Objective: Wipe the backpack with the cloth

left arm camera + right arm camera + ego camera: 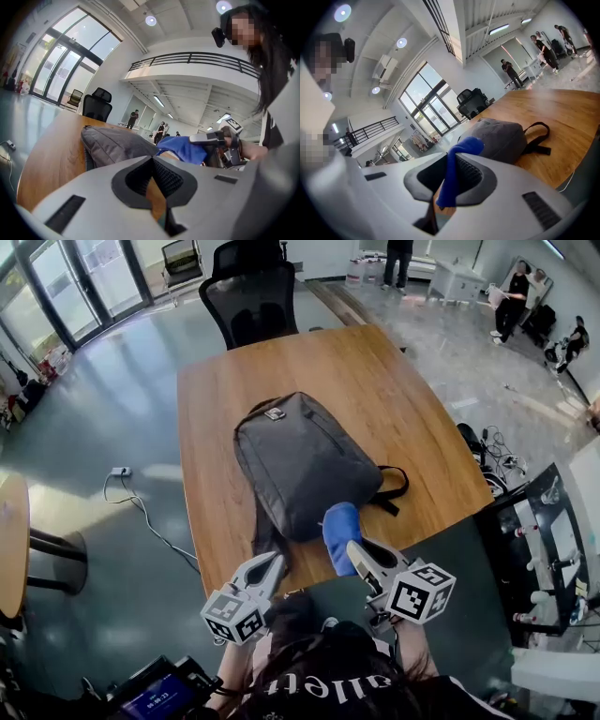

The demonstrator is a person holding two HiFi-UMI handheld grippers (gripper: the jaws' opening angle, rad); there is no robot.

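Your right claw (364, 557) pinches the blue cloth (339, 532) near the grey fabric backpack (305, 460); your left claw (265, 570) is pressed together, empty. The wiping looks barely begun.

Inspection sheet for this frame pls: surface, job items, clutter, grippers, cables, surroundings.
Surface: wooden table, bare wood around the bag.
Job's things: grey backpack lying flat mid-table, strap trailing to its right; blue cloth at the backpack's near edge.
Clutter: nothing seen on the table.
Grippers: right gripper shut on the cloth; left gripper jaws together, empty, over the table's near edge beside the backpack.
Cables: white cable running from a power strip on the floor left of the table; loose cables on the floor to the right.
Surroundings: black office chair at the table's far end; people standing in the background.
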